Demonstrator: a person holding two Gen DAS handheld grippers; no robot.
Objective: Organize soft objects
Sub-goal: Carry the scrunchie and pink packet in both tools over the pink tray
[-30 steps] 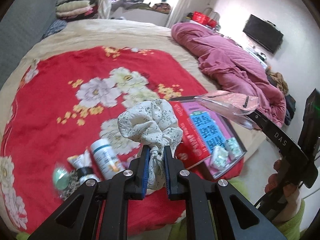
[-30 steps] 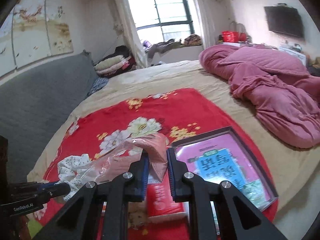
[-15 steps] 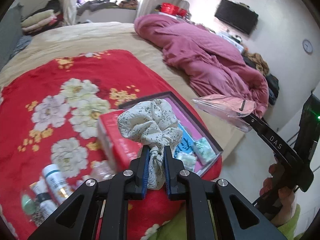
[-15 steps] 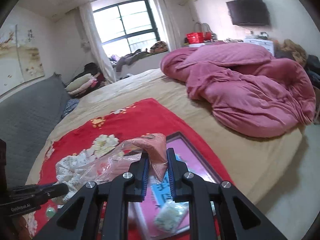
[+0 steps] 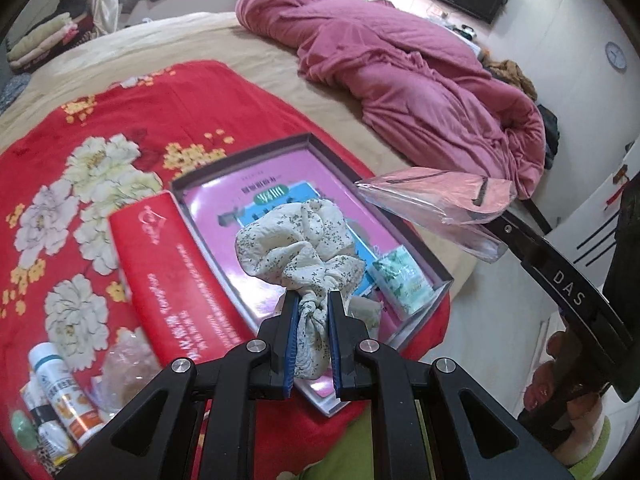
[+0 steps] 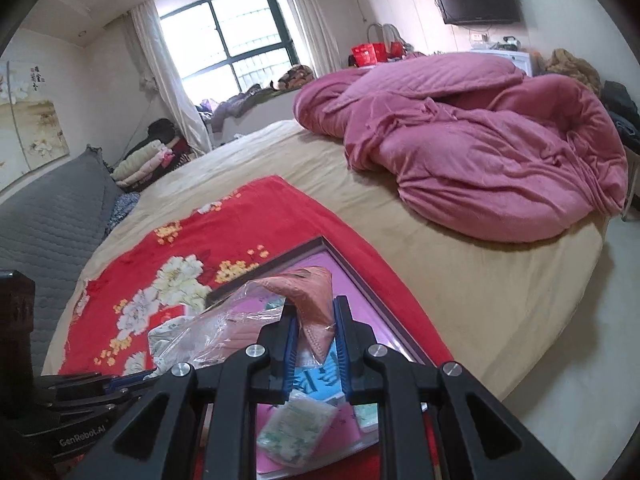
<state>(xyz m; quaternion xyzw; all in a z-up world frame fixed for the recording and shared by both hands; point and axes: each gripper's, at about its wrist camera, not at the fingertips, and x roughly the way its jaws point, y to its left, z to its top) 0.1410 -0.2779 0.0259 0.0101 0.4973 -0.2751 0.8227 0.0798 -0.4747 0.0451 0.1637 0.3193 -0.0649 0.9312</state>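
Bed (image 6: 460, 276): wide, beige-sheeted, filling most of both views.
Pink quilt (image 5: 420, 76): heaped at the far right of the bed, well apart from the work area.
Red floral blanket (image 5: 80, 152): spread on the near part of the bed, carrying everything else.
Shallow box (image 5: 316, 140): dark-rimmed, open, pink and blue printed bottom, lying on the blanket just below both grippers.
Red pack (image 5: 172, 276): flat, lying against the box's left wall.
Bottles (image 5: 60, 392): small cluster at the blanket's near left corner.
Bagged pink cloth (image 6: 308, 300): soft item in crinkly clear plastic, held in the air above the box.
Scrunchie (image 5: 296, 240): cream, speckled, gathered fabric, held in the air above the box's middle.
Tissue packet (image 5: 404, 282): small, green-printed, already lying in the box's near right corner.
Left gripper (image 5: 311, 338): clamped on the scrunchie's bunched lower fold.
Right gripper (image 6: 315, 346): clamped on one corner of the bagged cloth.
Handling, scrunchie: likely very light, squashy, unbreakable; best pinched at a thick gathered fold.
Handling, bagged cloth: likely light and limp; plastic probably slippery, so best gripped through to the cloth inside.
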